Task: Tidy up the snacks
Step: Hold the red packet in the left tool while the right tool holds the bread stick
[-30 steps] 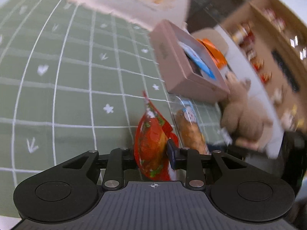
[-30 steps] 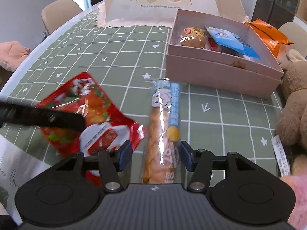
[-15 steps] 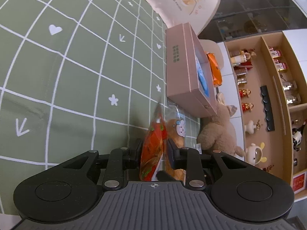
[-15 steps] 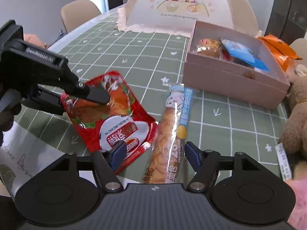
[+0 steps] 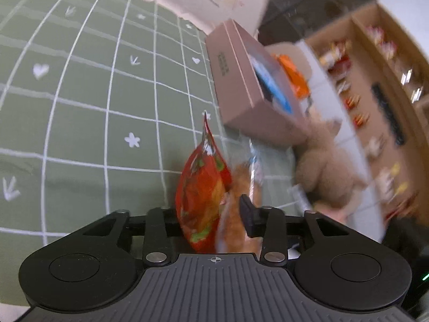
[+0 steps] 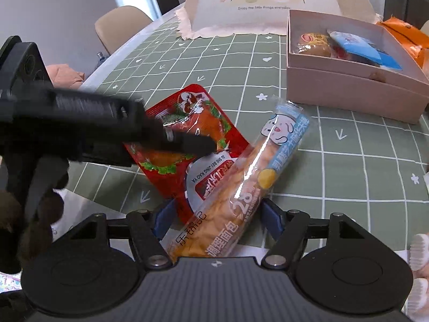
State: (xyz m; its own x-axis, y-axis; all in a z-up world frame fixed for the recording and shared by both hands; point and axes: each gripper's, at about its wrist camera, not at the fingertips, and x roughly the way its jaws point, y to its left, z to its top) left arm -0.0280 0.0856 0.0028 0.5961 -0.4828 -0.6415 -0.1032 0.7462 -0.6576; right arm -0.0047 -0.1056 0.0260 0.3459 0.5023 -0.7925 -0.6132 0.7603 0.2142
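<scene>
A red snack pouch [image 6: 187,123] lies on the green checked tablecloth [image 6: 241,61]. My left gripper [image 6: 193,145] reaches in from the left, shut on the pouch; one finger lies across its top. In the left wrist view the red pouch [image 5: 201,185] stands edge-on between the jaws of the left gripper [image 5: 209,209]. A long clear bread packet [image 6: 241,182] lies slanted, its near end over the pouch's corner. My right gripper [image 6: 217,220] straddles that near end; its jaws are opening and the blue pads stand clear of the wrapper. The bread packet [image 5: 241,182] shows beside the pouch.
An open pink box [image 6: 348,80] with several snacks stands at the back right, an orange packet [image 6: 402,35] behind it. A mesh food cover [image 6: 268,0] sits at the far end. A teddy bear [image 5: 321,166] lies right of the box. A chair [image 6: 120,24] stands at the table's left.
The right jaws have widened around the bread packet. The left gripper has brought the red pouch rightwards against the bread, and the packet now lies slanted over the pouch's corner.
</scene>
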